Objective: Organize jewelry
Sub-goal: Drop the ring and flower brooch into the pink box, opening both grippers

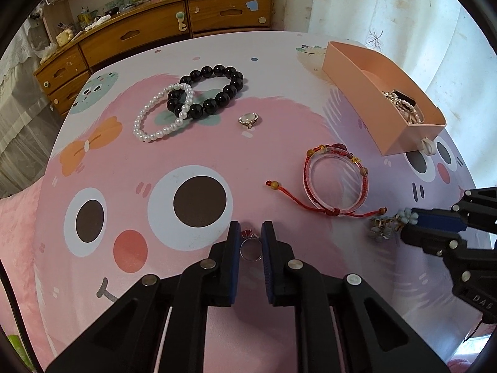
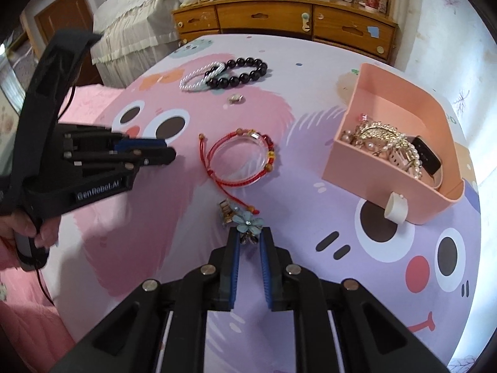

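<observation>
My left gripper (image 1: 250,236) is shut on a silver ring with a red stone (image 1: 249,247), low over the cloth. My right gripper (image 2: 249,236) is shut on a blue flower brooch (image 2: 247,223); it shows in the left wrist view (image 1: 392,223) too. A red cord bracelet around a clear bangle (image 1: 335,183) lies between them. A black bead bracelet (image 1: 208,91) overlaps a white pearl bracelet (image 1: 161,115) farther back. A pale-stone ring (image 1: 248,120) lies near them. A pink drawer box (image 2: 366,158) at the right holds several pearl and gold pieces and a watch (image 2: 427,154).
The table carries a pink and lilac cartoon cloth (image 1: 186,161). A wooden drawer cabinet (image 1: 186,28) stands behind the far edge, a curtain (image 1: 403,15) at the right. A bed with a white cover (image 2: 136,21) is at the far left.
</observation>
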`<state>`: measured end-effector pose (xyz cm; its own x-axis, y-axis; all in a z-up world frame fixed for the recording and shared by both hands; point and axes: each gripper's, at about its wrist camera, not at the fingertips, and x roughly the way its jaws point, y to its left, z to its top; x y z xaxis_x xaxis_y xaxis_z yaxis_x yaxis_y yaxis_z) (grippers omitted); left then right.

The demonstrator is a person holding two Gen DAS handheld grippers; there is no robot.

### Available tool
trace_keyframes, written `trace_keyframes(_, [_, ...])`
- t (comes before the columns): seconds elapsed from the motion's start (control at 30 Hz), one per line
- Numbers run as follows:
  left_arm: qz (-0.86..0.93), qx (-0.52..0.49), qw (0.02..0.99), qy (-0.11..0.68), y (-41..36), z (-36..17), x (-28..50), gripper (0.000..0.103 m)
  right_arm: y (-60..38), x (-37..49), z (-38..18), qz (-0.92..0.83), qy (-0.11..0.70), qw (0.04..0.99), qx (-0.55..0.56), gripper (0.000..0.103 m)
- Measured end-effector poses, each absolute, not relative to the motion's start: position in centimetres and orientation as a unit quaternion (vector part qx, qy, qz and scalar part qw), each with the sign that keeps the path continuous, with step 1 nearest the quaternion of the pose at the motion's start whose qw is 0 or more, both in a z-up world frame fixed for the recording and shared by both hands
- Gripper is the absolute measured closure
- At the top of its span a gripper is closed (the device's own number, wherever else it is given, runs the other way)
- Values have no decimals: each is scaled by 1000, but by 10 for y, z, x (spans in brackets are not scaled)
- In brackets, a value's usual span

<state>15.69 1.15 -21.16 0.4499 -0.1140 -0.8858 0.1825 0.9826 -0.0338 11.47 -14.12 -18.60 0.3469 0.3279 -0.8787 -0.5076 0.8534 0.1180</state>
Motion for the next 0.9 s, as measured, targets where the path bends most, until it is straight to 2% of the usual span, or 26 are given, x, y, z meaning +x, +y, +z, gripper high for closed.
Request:
trace_keyframes(0.33, [-110, 36, 857, 501, -7, -183, 158, 97, -161, 127, -154, 246, 483, 839, -51, 90])
trace_keyframes(0.9, [-213, 10, 895, 391, -87, -87, 197, 97, -226, 158, -93, 163, 420, 893, -9, 90])
